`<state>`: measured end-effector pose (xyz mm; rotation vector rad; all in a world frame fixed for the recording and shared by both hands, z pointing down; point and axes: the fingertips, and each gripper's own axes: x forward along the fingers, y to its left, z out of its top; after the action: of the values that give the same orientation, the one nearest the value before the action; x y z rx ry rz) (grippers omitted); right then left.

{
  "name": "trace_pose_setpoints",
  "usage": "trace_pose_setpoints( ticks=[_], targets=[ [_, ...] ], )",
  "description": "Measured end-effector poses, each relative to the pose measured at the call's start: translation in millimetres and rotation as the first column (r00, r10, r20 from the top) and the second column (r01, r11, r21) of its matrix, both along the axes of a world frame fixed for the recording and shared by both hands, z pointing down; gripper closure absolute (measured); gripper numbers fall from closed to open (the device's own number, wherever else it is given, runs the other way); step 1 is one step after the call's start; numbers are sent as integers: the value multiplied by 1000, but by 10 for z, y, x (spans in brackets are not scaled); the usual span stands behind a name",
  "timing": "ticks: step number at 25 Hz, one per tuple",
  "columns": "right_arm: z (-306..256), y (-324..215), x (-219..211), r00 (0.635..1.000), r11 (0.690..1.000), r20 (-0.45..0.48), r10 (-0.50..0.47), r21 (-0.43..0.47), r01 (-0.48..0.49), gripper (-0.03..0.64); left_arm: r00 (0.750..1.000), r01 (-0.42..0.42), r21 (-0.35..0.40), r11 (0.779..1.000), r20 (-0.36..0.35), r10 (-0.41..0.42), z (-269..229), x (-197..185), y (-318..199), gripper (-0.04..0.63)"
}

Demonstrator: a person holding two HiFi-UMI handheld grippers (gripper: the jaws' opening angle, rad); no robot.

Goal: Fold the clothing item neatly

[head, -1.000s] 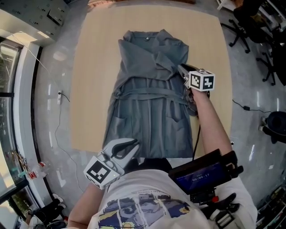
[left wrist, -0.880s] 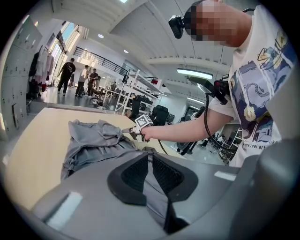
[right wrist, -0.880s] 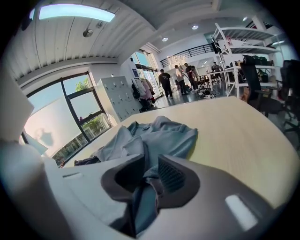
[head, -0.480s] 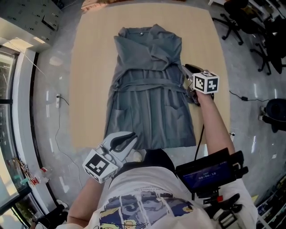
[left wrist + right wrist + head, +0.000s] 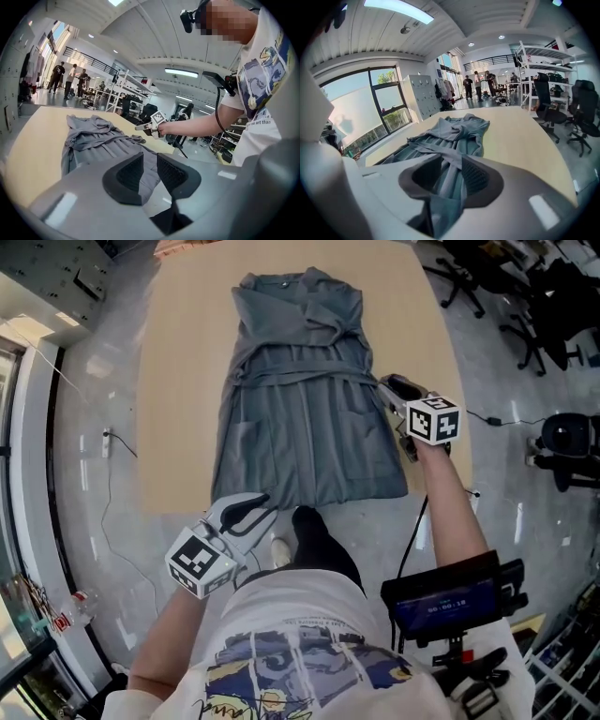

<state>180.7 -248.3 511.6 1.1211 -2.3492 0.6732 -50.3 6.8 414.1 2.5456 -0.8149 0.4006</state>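
A grey belted dress [image 5: 300, 399] lies flat and lengthwise on the beige table [image 5: 178, 409], collar at the far end. My right gripper [image 5: 386, 383] hovers at its right edge just below the belt. Its jaws are opening, and a strip of grey fabric [image 5: 449, 174] runs loosely through the gap between them. My left gripper [image 5: 265, 503] is off the table's near edge by the hem's left corner. Its jaws are opening too, a narrow gap with nothing in it. The left gripper view shows the dress [image 5: 93, 136] ahead and the right gripper [image 5: 143, 126] beyond it.
Office chairs [image 5: 525, 296] stand on the floor past the table's right side. A cable [image 5: 112, 442] trails on the floor at the left. The person's dark shoe [image 5: 314, 540] is by the near edge. Shelving and distant people [image 5: 480, 84] fill the background.
The table and dress have slid up the head view as the person drew back. The right gripper has come from beside the chest to just below the belt. The left gripper stays near the hem.
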Motion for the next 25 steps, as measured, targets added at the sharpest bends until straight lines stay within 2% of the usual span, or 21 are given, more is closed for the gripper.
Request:
trace_pose_setpoints(
  ticks=[4, 11, 17, 21, 25],
  targets=[
    [-16, 470, -22, 999, 1000, -36, -23, 9, 23, 492, 1000, 20, 6, 1000, 20, -20, 107, -107, 248, 479],
    [46, 1243, -58, 999, 999, -11, -37, -11, 37, 492, 996, 81, -9, 997, 39, -80, 342, -223, 667, 413],
    [147, 1891, -248, 996, 997, -25, -82, -10, 82, 492, 989, 115, -35, 993, 93, -112, 652, -450, 1085, 376],
    [200, 2290, -289, 994, 995, -36, -99, -10, 99, 492, 984, 149, -76, 986, 106, -141, 913, -587, 1261, 359],
    [447, 2763, -266, 993, 991, -11, -121, -66, 120, 492, 977, 185, -133, 974, 135, -168, 1259, -655, 1415, 327]
  ],
)
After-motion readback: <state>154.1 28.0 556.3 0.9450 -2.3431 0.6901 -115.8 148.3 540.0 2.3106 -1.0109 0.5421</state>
